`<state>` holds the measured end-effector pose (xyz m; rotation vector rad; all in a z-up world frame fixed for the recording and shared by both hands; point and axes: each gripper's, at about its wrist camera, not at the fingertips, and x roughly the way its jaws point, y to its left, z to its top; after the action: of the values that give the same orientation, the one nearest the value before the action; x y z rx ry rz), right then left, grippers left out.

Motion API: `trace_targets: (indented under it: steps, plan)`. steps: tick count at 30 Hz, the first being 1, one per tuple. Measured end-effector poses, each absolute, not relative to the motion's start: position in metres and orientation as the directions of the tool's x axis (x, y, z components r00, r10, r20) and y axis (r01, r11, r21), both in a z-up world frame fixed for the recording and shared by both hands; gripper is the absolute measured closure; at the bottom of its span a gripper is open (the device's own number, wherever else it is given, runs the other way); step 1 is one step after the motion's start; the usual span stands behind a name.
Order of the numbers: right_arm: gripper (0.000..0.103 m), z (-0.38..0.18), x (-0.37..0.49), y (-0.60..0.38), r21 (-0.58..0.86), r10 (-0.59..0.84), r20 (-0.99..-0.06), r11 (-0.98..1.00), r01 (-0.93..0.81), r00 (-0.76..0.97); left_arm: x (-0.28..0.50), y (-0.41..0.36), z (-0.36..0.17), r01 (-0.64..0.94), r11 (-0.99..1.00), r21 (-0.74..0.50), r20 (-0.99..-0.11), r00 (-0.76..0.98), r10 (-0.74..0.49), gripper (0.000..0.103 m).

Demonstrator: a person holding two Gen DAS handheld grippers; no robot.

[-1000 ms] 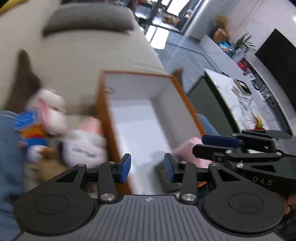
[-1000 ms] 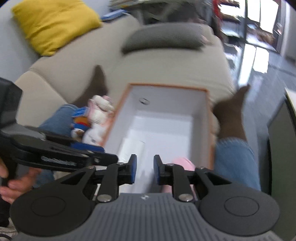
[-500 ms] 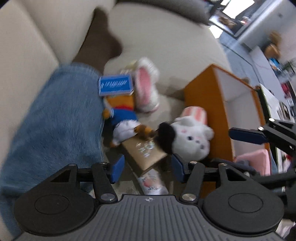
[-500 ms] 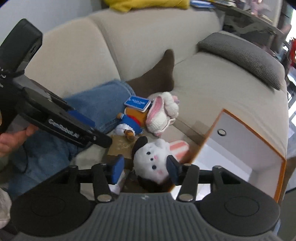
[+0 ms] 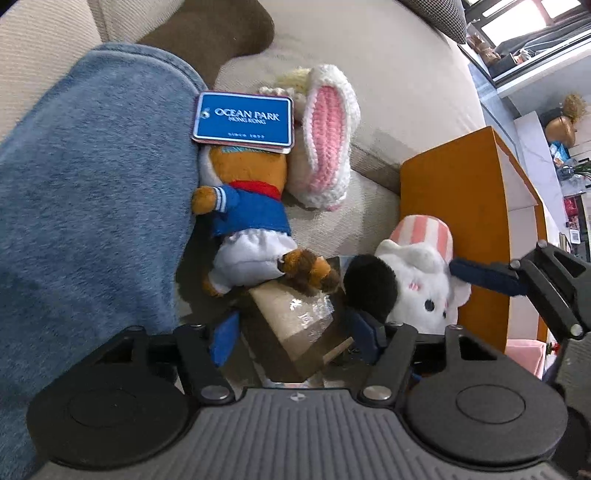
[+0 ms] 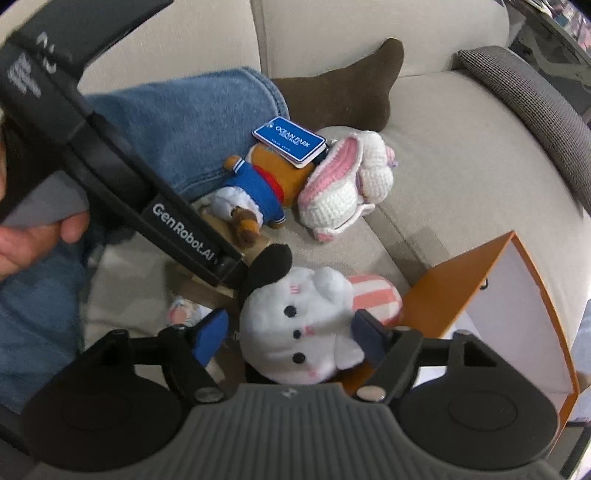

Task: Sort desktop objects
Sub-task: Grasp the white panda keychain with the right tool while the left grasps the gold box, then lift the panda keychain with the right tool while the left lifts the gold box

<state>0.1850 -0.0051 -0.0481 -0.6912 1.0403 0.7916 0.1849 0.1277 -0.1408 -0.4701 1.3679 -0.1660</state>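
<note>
Your left wrist camera looks steeply down from close above the beige sofa seat (image 5: 399,85), past its own blue-padded left gripper (image 5: 293,338), with the blue denim leg (image 5: 85,206) filling its left side and the orange-walled cardboard box (image 5: 461,206) at its right edge. Your right wrist camera looks down from a little further back and more from the box side, past the right gripper (image 6: 291,338), facing the sofa back (image 6: 369,26). Both views share the white plush bunny with one black ear (image 5: 417,291) (image 6: 303,325), the brown plush bear in a blue sailor jacket (image 5: 247,206) (image 6: 264,184), the crocheted white-and-pink rabbit (image 5: 325,136) (image 6: 343,184), and the box (image 6: 454,284).
</note>
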Motion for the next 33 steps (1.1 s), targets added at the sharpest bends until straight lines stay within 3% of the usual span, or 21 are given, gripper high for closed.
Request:
trace_targets:
  steps: [8, 11, 13, 15, 18, 20, 21, 22, 23, 33]
  plan:
    - [0.022, -0.065, 0.182, 0.004, -0.268, 0.18, -0.909, 0.442, -0.856, 0.377, 0.186, 0.122, -0.143, -0.167, 0.897, -0.409, -0.903, 0.214, -0.371, 0.025]
    - [0.029, -0.063, 0.183, 0.003, -0.265, 0.195, -0.902, 0.455, -0.85, 0.386, 0.181, 0.124, -0.138, -0.181, 0.891, -0.416, -0.897, 0.243, -0.369, 0.038]
    - [0.032, -0.06, 0.184, 0.0, -0.254, 0.206, -0.9, 0.466, -0.847, 0.383, 0.177, 0.128, -0.132, -0.177, 0.885, -0.431, -0.886, 0.266, -0.379, 0.059]
    - [0.036, -0.057, 0.183, -0.002, -0.249, 0.216, -0.897, 0.473, -0.845, 0.386, 0.174, 0.131, -0.125, -0.172, 0.885, -0.433, -0.884, 0.273, -0.38, 0.072]
    - [0.038, -0.053, 0.179, -0.003, -0.233, 0.241, -0.893, 0.474, -0.849, 0.38, 0.174, 0.136, -0.12, -0.17, 0.894, -0.416, -0.892, 0.267, -0.364, 0.078]
    - [0.038, -0.051, 0.176, -0.004, -0.218, 0.257, -0.893, 0.47, -0.855, 0.369, 0.169, 0.129, -0.12, -0.183, 0.898, -0.4, -0.9, 0.262, -0.348, 0.077]
    - [0.038, -0.051, 0.175, -0.005, -0.215, 0.259, -0.894, 0.468, -0.857, 0.366, 0.167, 0.13, -0.12, -0.193, 0.9, -0.392, -0.903, 0.267, -0.336, 0.066]
    - [0.038, -0.052, 0.174, -0.004, -0.217, 0.259, -0.894, 0.467, -0.857, 0.367, 0.165, 0.13, -0.121, -0.207, 0.899, -0.387, -0.906, 0.265, -0.329, 0.048]
    - [0.038, -0.052, 0.173, -0.004, -0.22, 0.257, -0.893, 0.465, -0.858, 0.369, 0.169, 0.136, -0.125, -0.222, 0.896, -0.385, -0.909, 0.262, -0.325, 0.04]
    - [0.039, -0.043, 0.187, -0.022, -0.117, 0.314, -0.896, 0.515, -0.849, 0.313, 0.179, 0.121, -0.14, -0.235, 0.881, -0.41, -0.902, 0.247, -0.353, 0.025]
